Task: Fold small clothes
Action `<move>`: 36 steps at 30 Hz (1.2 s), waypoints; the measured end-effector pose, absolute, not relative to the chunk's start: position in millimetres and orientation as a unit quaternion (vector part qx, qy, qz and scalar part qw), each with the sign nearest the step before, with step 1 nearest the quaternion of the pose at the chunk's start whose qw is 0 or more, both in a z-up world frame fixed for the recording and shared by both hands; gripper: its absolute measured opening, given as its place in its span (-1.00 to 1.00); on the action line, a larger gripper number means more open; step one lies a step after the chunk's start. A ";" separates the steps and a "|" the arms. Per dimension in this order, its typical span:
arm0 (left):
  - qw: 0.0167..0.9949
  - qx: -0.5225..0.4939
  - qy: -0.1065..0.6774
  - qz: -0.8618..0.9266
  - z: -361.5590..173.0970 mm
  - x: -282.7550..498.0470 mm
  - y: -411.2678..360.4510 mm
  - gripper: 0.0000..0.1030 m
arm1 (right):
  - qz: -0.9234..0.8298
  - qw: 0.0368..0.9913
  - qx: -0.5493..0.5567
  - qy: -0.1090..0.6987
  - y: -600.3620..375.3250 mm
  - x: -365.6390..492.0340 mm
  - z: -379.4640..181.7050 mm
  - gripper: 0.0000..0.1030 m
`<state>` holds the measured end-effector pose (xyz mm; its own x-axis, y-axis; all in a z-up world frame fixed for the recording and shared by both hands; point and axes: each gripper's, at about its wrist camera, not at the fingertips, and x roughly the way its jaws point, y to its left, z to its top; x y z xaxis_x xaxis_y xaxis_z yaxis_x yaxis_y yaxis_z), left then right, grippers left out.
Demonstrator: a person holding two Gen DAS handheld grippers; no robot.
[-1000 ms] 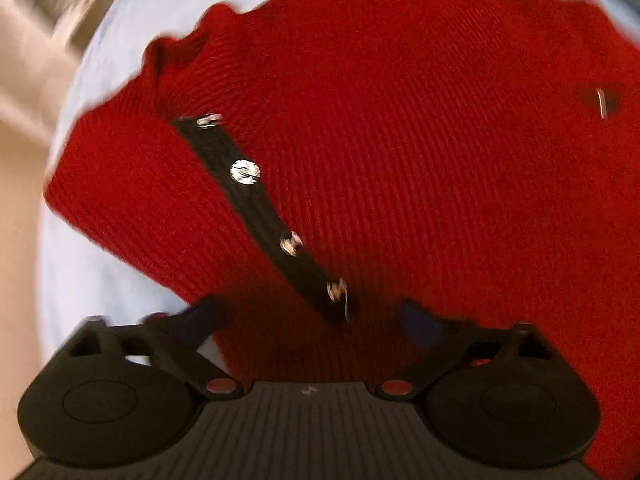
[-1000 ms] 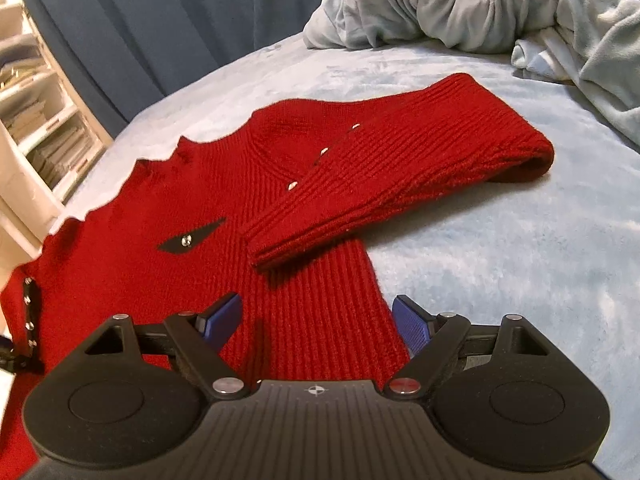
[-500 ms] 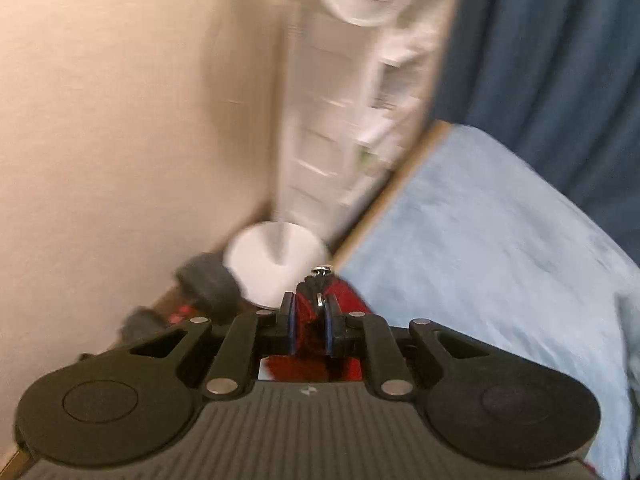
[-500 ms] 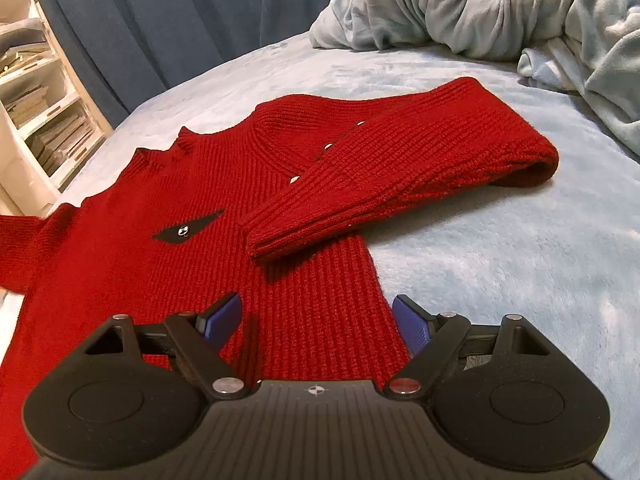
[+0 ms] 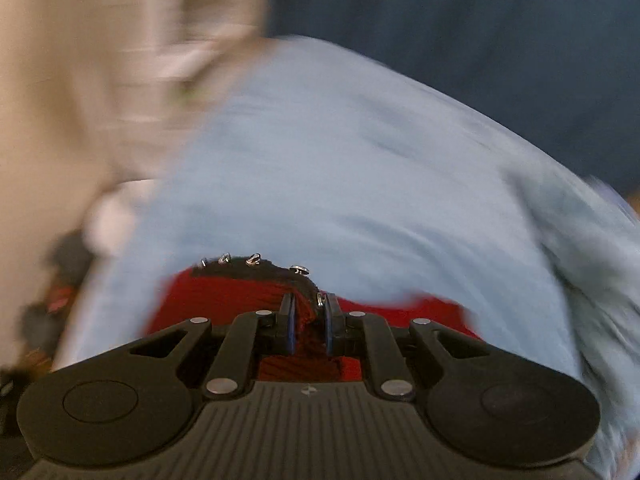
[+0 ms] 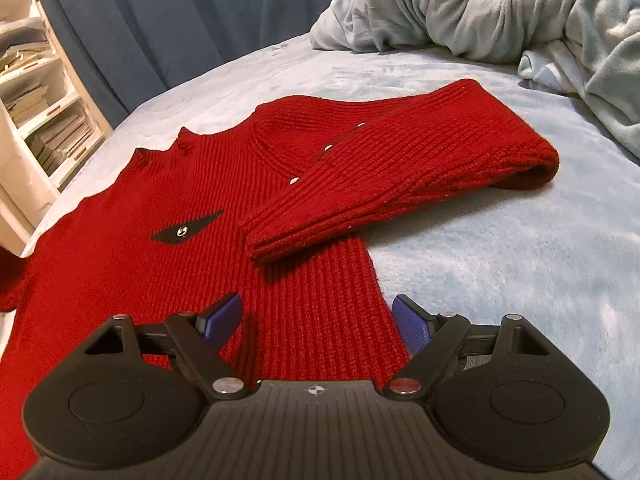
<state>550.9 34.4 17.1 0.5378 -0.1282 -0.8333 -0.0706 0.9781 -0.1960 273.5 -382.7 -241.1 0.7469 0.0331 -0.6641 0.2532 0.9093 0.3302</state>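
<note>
In the left wrist view the left gripper (image 5: 308,322) has gone from wide open over the flat red sweater (image 5: 236,296) a second ago to pinched narrow on a bunch of its knit, and half a second ago the same grip looked at a beige wall and a white fan base, whereas it now looks over the pale blue bedspread (image 5: 340,168) towards a dark blue curtain (image 5: 480,40). The black snap strip (image 5: 256,266) with its silver studs arches just beyond the fingertips, the red cloth gathered between and under the jaws. The picture is blurred; the bedspread beyond the strip lies bare up to its far edge, with a pale shelf unit smeared at the upper left. In the right wrist view little differs from the earlier frames: the right gripper (image 6: 318,322) hangs with its jaws wide apart and nothing between the blue pads (image 6: 222,314). The sweater body (image 6: 132,216) lies flat on the bedspread (image 6: 500,264), and its lower part lies below the open jaws. One sleeve (image 6: 400,164) is folded across the chest. Bare bedspread opens to the right, bounded by a crumpled grey blanket (image 6: 500,8); white shelves (image 6: 36,120) close the left side
</note>
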 end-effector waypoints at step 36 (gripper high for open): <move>0.795 -0.060 0.604 0.013 -172.5 357.1 -16.6 0.99 | -0.064 0.956 0.057 0.280 -361.7 258.4 -207.4 0.77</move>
<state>357.1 -16.6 -172.5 0.2709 -0.0511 -0.9613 -0.0926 0.9926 -0.0789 258.4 -361.7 -207.4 0.8346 -0.0896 -0.5435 0.1536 0.9854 0.0735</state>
